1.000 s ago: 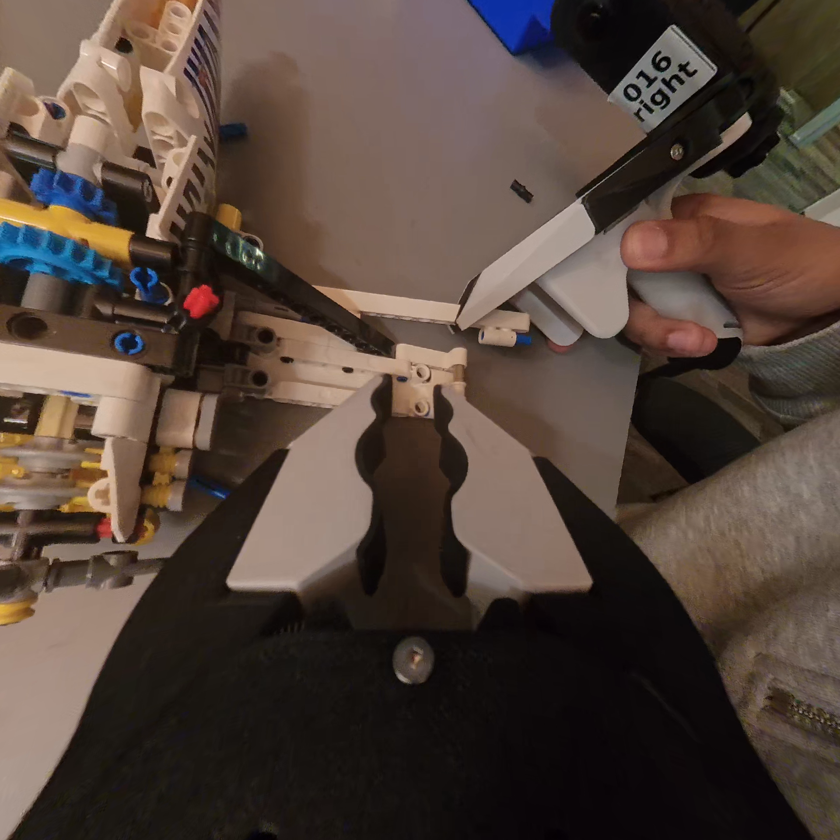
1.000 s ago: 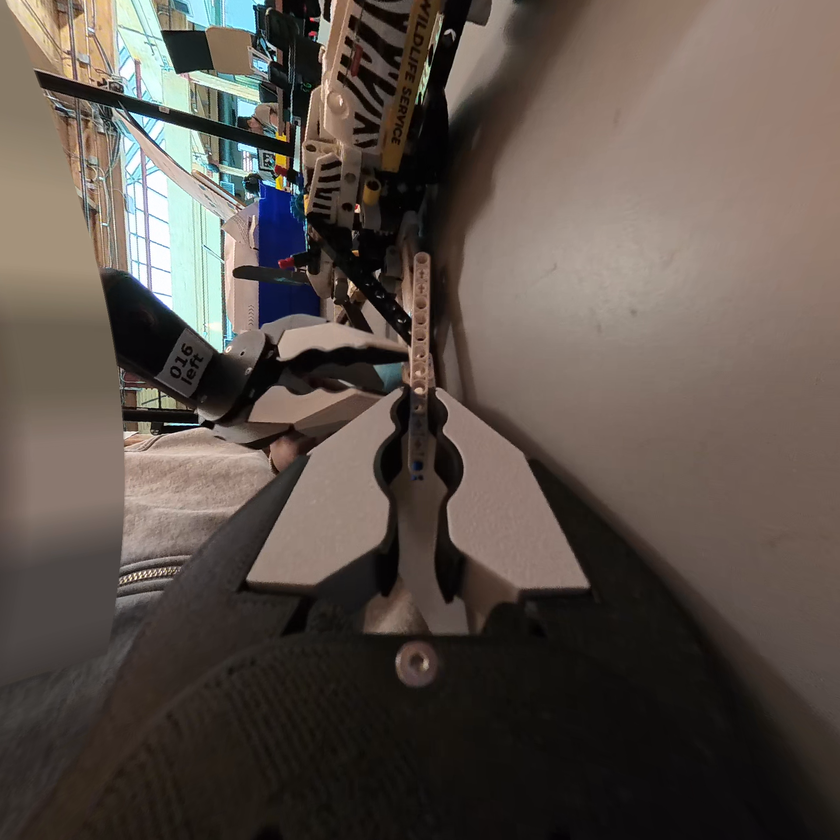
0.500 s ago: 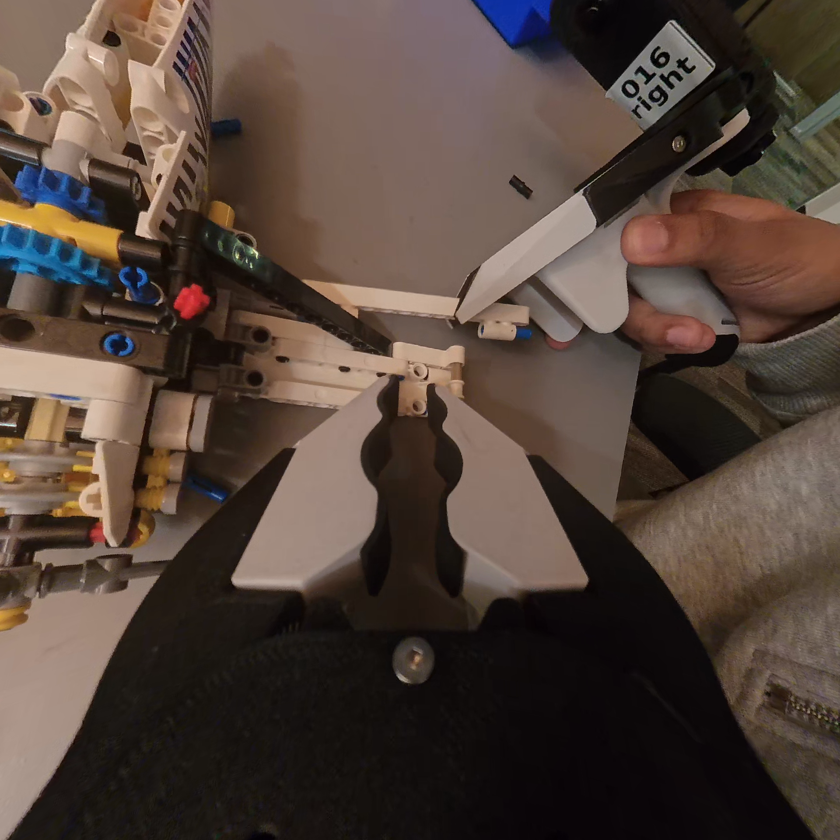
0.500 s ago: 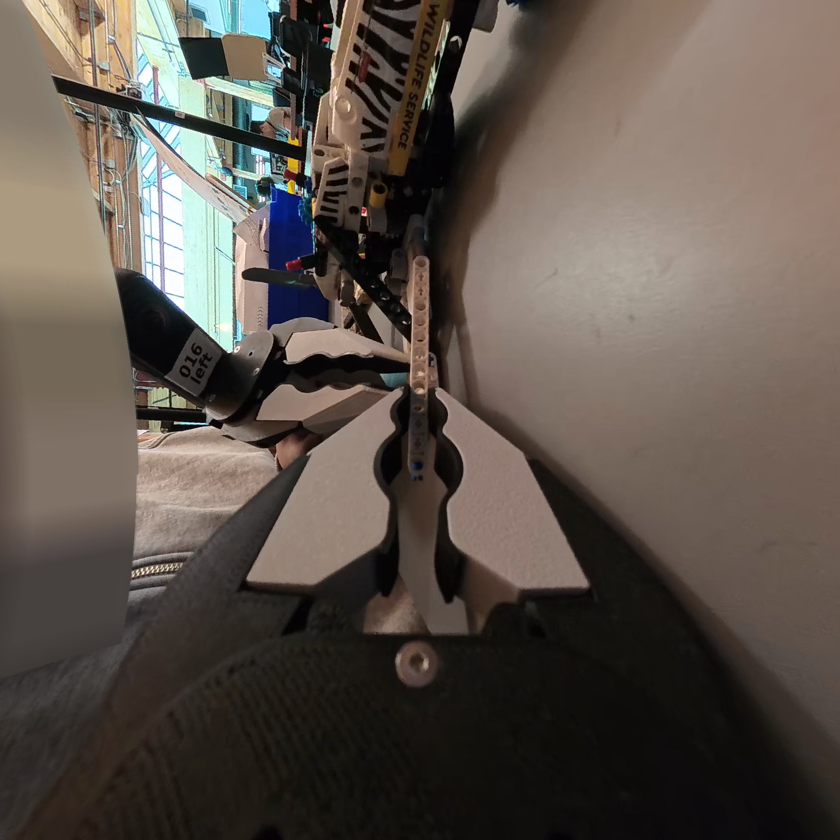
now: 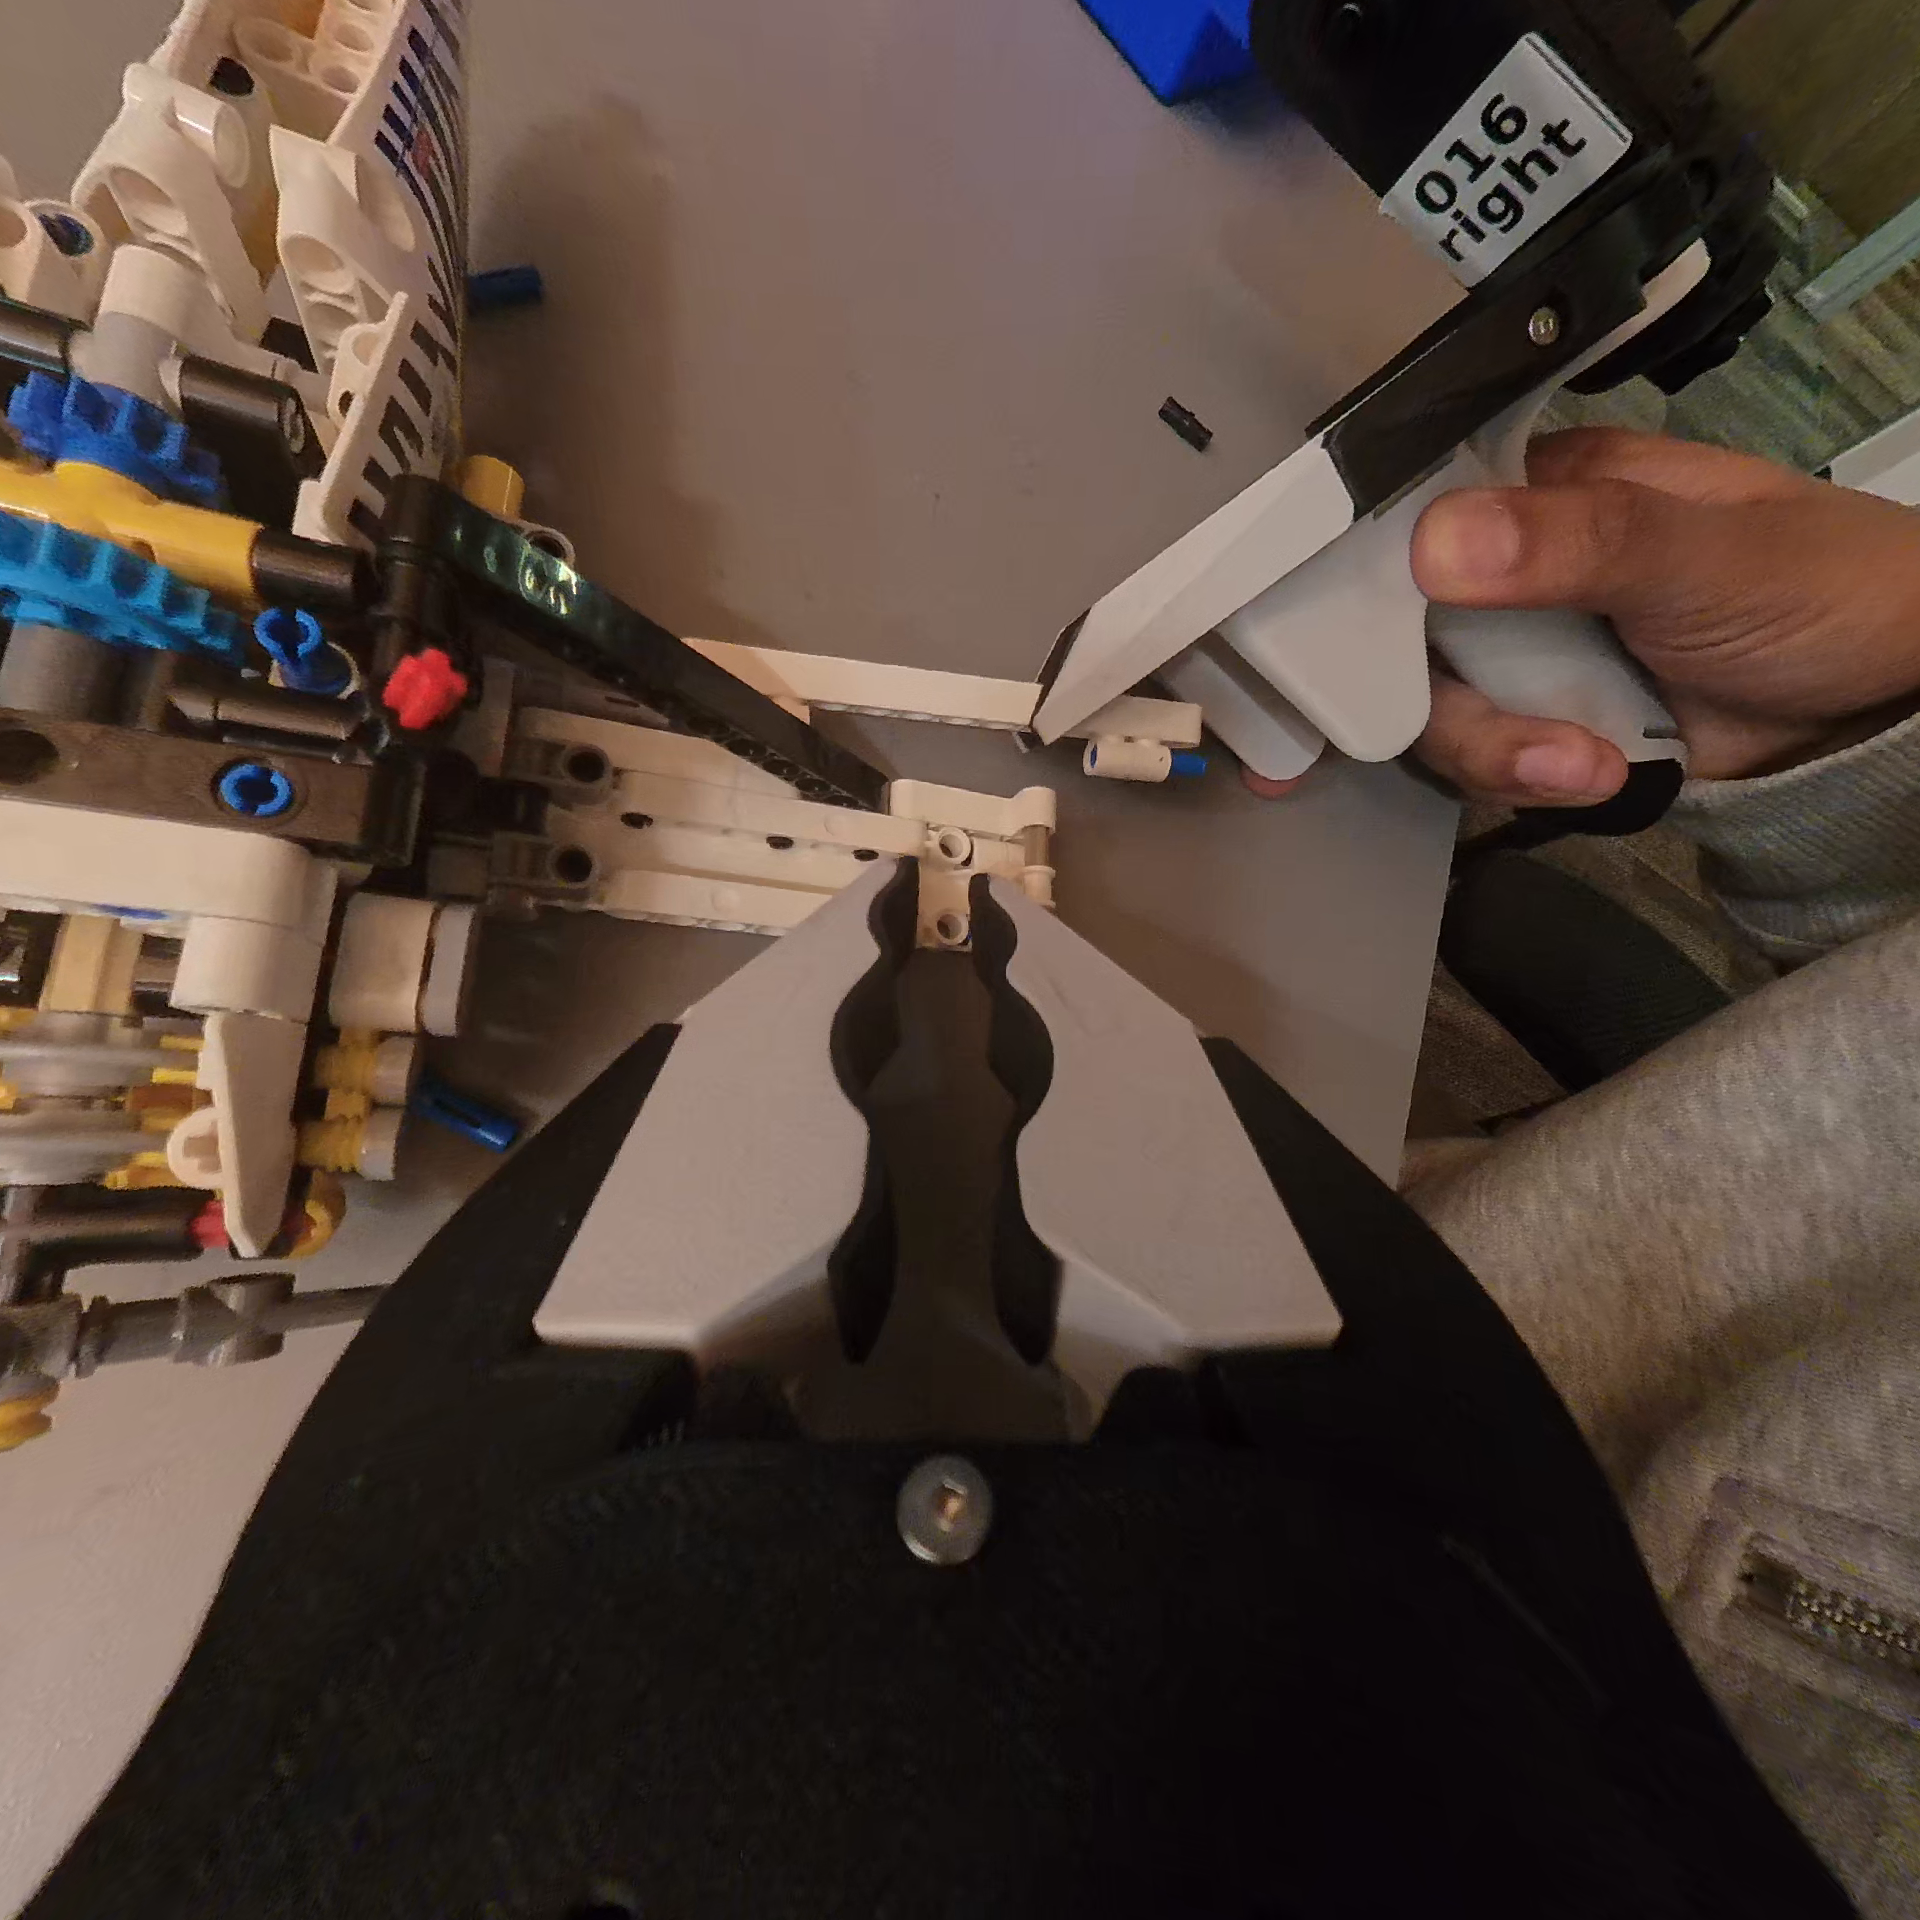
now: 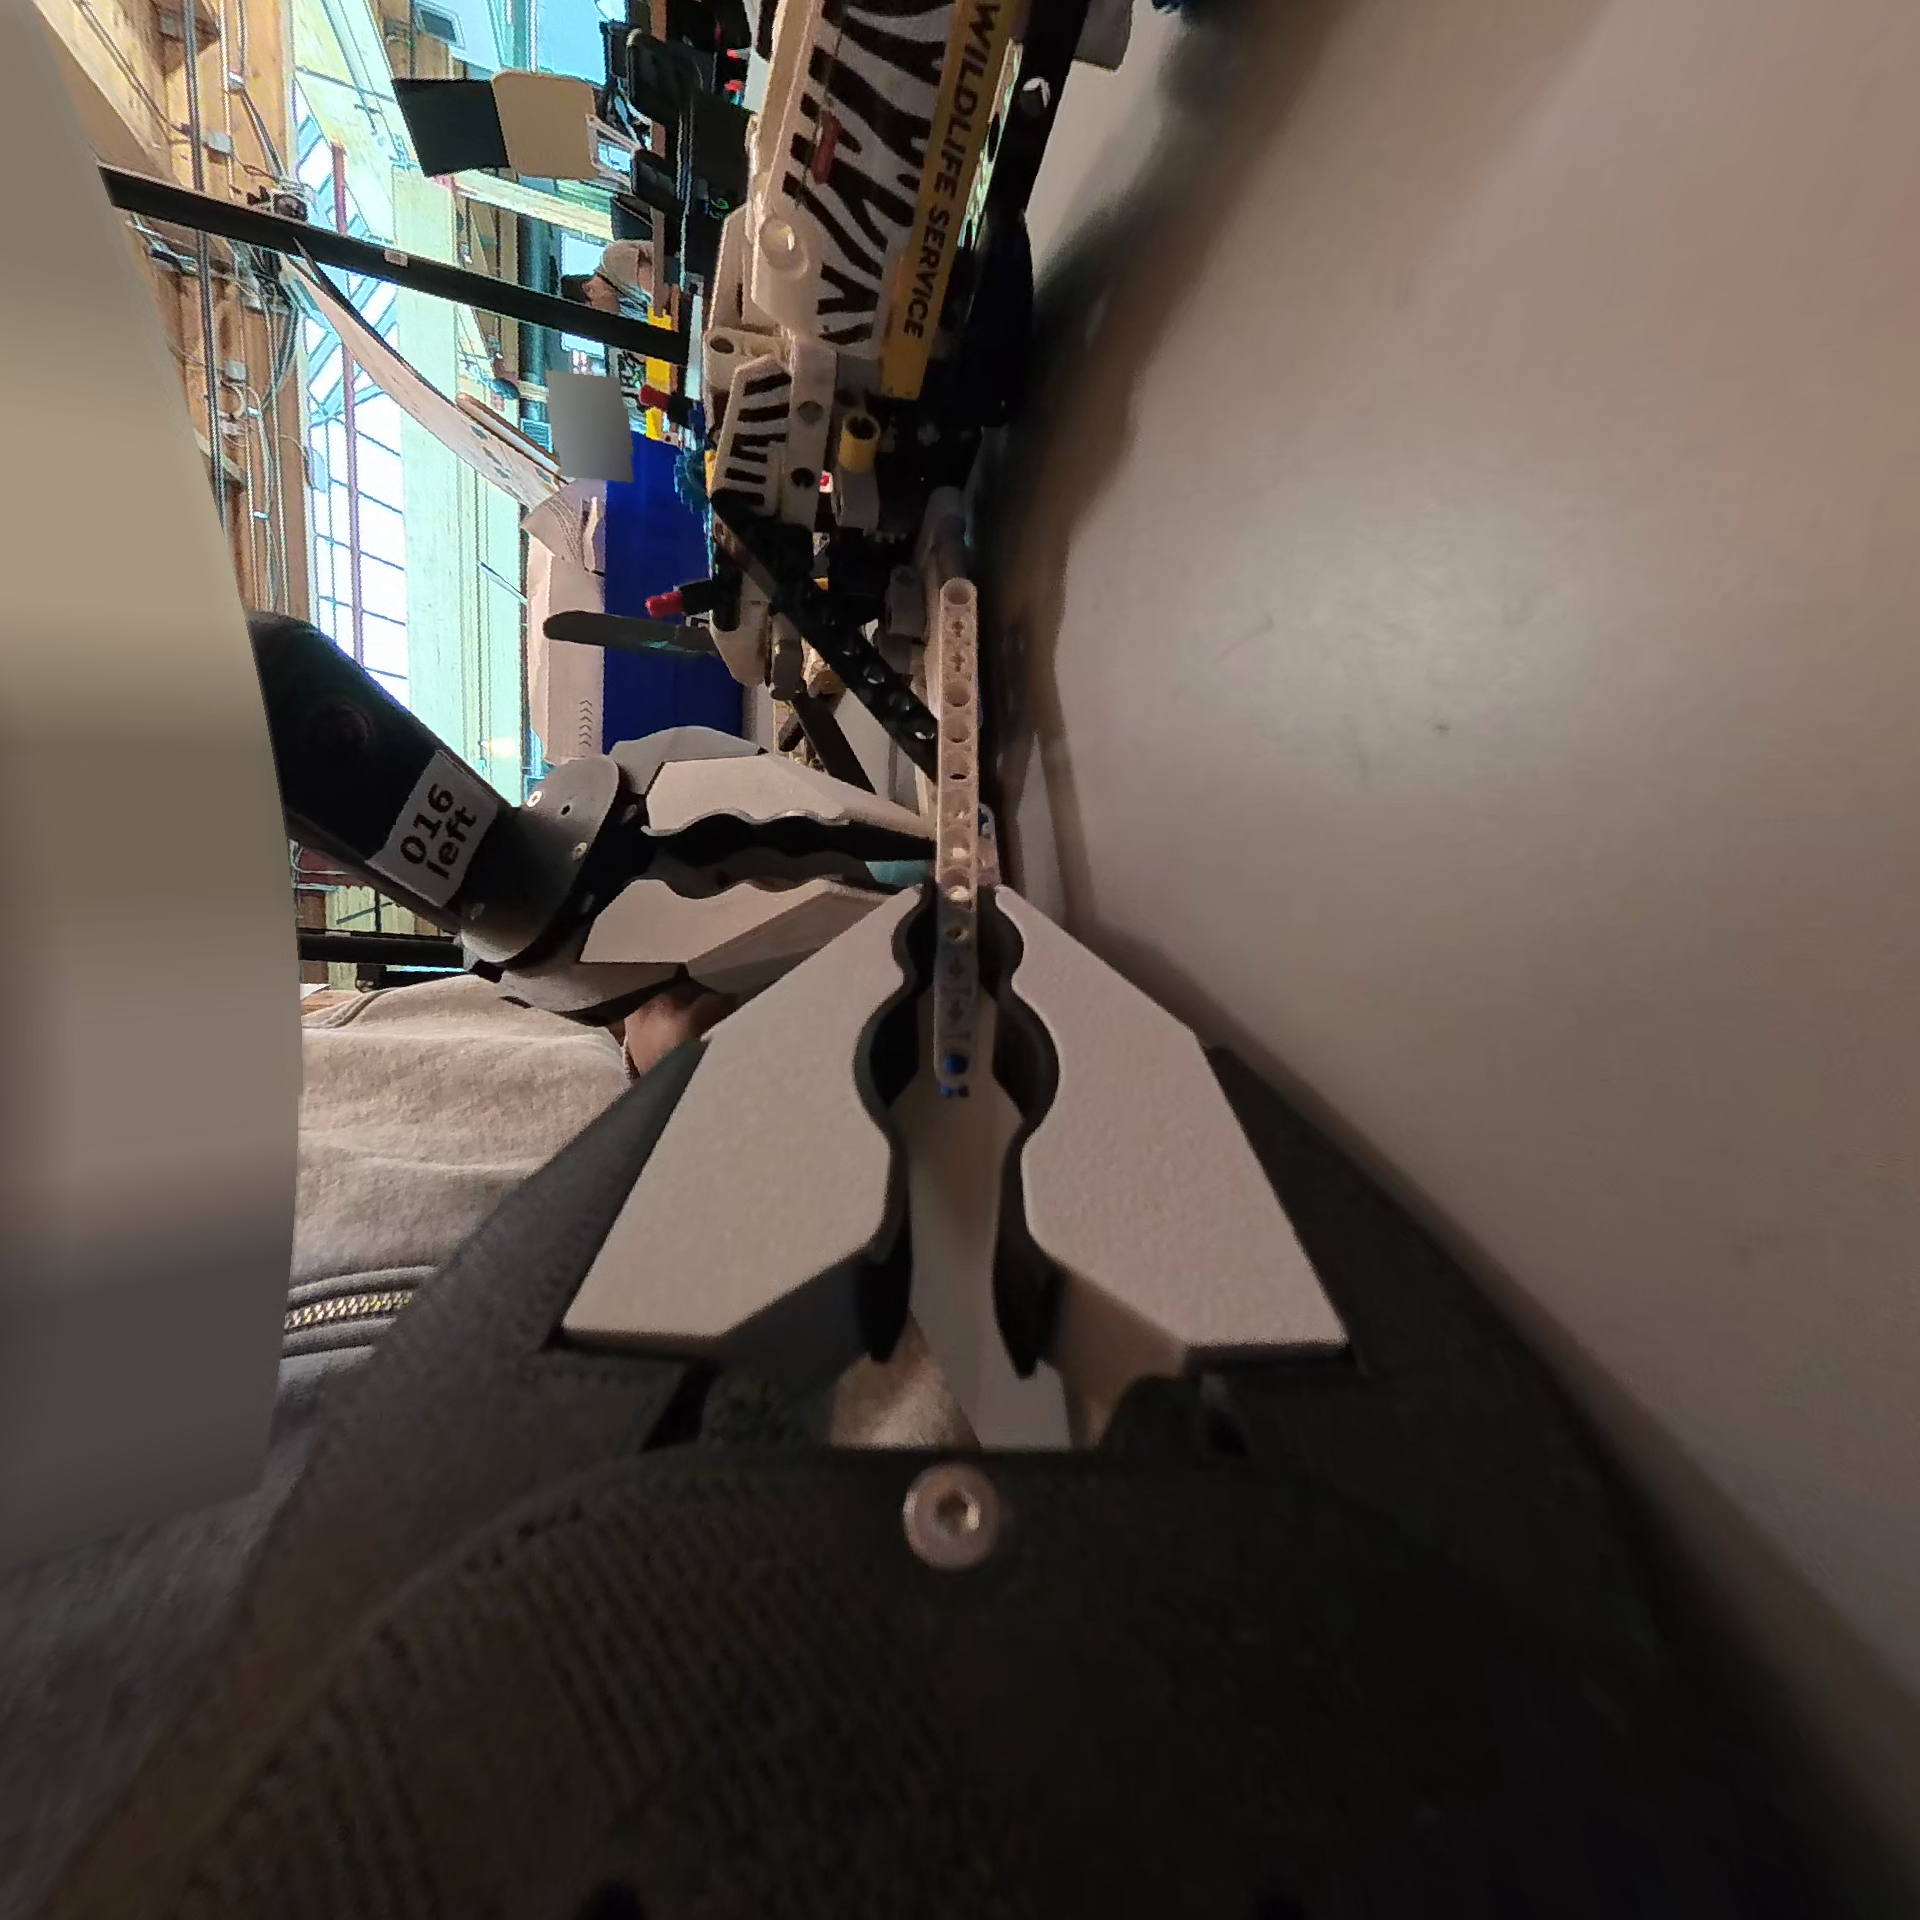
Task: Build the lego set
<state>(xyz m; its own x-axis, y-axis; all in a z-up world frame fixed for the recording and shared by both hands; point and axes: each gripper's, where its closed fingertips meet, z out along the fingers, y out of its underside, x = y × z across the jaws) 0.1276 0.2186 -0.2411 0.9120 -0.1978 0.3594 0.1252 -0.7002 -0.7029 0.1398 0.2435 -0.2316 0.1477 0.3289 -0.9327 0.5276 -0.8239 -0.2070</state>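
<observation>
The lego model (image 5: pixel 208 665), with zebra-striped white panels, blue gears and black beams, lies on the grey table at the left. My left gripper (image 5: pixel 945 896) is shut on a small white connector (image 5: pixel 943 906) at the end of the model's white beam frame (image 5: pixel 727 831). My right gripper (image 6: pixel 956 896) is shut on a long white beam (image 6: pixel 958 727) that reaches toward the model (image 6: pixel 862 260). In the left wrist view the right gripper (image 5: pixel 1049 712) holds that beam (image 5: pixel 894 681) flat, just behind the frame. The left gripper (image 6: pixel 748 862) also shows in the right wrist view.
A small white connector with a blue pin (image 5: pixel 1138 761) lies by the right gripper's tip. A black bit (image 5: pixel 1184 421) and a blue pin (image 5: pixel 504 283) lie farther back. The table edge (image 5: pixel 1429 987) runs close on the right, with a grey-clad leg (image 5: pixel 1662 1195) beyond. The tips of both grippers are at nearly the same place.
My left gripper's jaws have drawn in onto the small white connector. The model has shifted slightly. The right gripper and its beam have hardly moved.
</observation>
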